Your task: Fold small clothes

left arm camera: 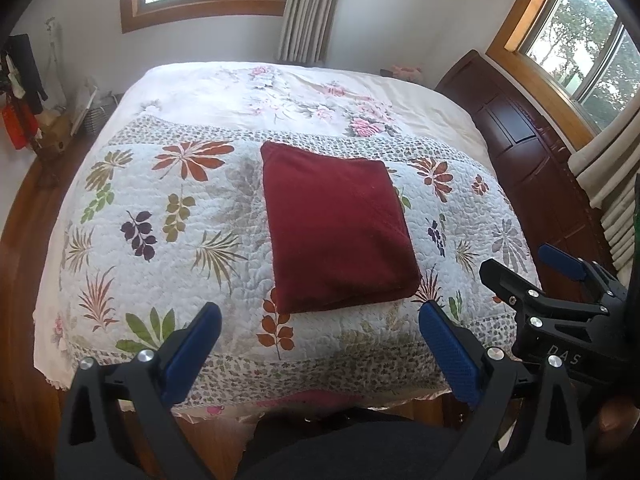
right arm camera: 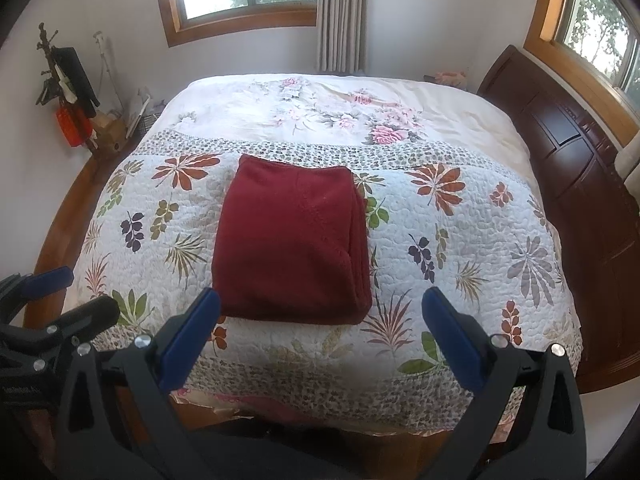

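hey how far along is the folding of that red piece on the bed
Done: the dark red garment lies folded into a neat rectangle on the leaf-print quilt, layered edges showing along its right side. In hand: nothing. The left gripper and right gripper are both open and empty, held back near the foot of the bed, apart from the cloth. Left: no other loose clothes show, so the fold looks finished.
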The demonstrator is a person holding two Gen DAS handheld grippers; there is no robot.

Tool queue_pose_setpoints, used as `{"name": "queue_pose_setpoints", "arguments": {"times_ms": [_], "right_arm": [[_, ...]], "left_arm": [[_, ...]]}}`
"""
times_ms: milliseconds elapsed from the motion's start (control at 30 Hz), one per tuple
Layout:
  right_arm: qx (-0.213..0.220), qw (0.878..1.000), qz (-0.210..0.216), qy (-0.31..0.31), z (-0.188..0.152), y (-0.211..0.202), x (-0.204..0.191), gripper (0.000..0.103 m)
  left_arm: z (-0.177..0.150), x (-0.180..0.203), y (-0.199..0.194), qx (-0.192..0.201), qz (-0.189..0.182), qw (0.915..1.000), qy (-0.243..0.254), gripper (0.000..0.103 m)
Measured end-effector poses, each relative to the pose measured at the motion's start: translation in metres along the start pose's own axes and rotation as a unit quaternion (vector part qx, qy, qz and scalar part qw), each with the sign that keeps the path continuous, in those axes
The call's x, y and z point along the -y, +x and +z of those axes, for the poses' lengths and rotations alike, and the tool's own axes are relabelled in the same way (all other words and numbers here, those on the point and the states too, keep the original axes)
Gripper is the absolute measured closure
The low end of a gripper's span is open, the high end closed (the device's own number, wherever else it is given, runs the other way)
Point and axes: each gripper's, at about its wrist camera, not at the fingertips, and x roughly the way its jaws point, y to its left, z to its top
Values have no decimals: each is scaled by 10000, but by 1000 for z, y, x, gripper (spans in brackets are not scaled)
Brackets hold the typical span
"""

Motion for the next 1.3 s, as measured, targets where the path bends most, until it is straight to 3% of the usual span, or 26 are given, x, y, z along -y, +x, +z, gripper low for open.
{"name": "queue_pose_setpoints", "arguments": {"times_ms": [533,1300], "right_arm": [[-30,9999,76,-101,8,7,-3,3],[-71,9999,76,-74,7,8,2,3]], "left_arm": [[7,-4,1,77,246,9997,21,4],[10,3,3,40,248,9996,106,4]]}}
